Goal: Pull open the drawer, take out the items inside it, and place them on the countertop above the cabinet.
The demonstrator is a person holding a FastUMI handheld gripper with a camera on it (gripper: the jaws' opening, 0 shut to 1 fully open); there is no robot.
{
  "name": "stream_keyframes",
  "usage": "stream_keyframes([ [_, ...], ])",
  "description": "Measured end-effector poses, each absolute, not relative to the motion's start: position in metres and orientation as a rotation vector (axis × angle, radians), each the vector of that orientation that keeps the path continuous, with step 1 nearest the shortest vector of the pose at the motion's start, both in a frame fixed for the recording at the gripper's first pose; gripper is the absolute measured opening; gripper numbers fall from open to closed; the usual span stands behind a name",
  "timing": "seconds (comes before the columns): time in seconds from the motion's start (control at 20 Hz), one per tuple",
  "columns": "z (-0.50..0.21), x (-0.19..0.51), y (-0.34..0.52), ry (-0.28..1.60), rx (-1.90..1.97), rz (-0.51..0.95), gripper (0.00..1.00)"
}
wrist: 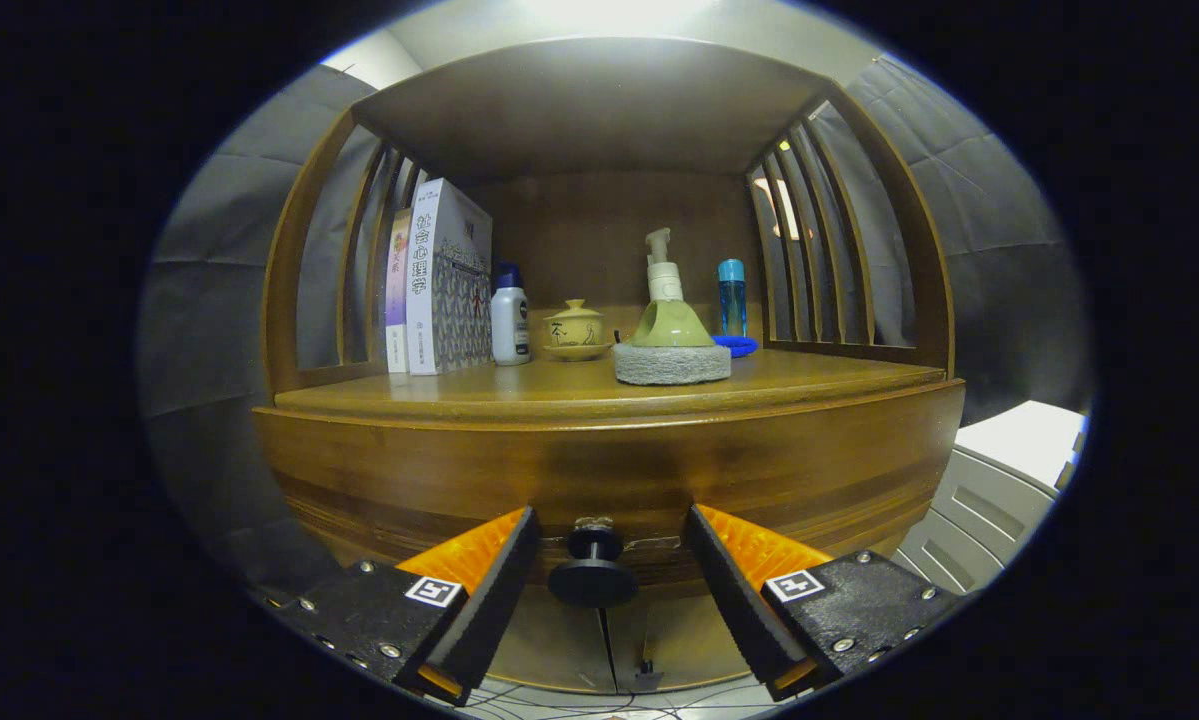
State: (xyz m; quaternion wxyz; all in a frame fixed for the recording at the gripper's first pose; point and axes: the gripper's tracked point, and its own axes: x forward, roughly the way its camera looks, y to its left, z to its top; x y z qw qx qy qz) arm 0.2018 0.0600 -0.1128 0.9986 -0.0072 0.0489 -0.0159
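Grey padded booth walls [209, 300] behind and to both sides of a wooden cabinet [609, 470] with slatted sides and an open shelf. Drawer front [439, 480] directly ahead of the gripper [609, 570], closed flush under the countertop edge; contents hidden. Dark round drawer knob [593, 575] sitting in the gap between the two fingers, closer to the left finger, a clear space left on each side, neither pad touching it. Fingers spread wide, nothing gripped. Above and beyond the fingertips, countertop [809, 375] carrying a row of objects. Straight ahead and nearest the front edge: green pump dispenser [669, 315] standing upright on a round grey pad [672, 363]. Just behind and right of it, slim blue bottle [731, 298] upright on a small blue dish [737, 346]. Left of the dispenser, small yellow-green lidded cup [574, 325] on a matching saucer [576, 351]. Further left, white bottle with a blue cap [509, 318], upright, just beside two books [434, 290] standing on end against the left slats. Off to the right of the right finger and below countertop level, pale grey panelled unit [999, 500] with a white top. Below the fingers, thin cables [599, 705] lying on a pale floor at the cabinet's foot.
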Motion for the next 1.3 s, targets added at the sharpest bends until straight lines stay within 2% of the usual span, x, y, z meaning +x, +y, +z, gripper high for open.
stream_keyframes([
  [0.5, -0.109, 0.206, 0.063, 0.059, -0.115, -0.051, 0.95],
  [0.65, -0.104, 0.202, 0.067, 0.065, -0.136, -0.015, 0.96],
  [1.3, -0.023, 0.087, 0.037, -0.014, -0.058, 0.030, 0.96],
])
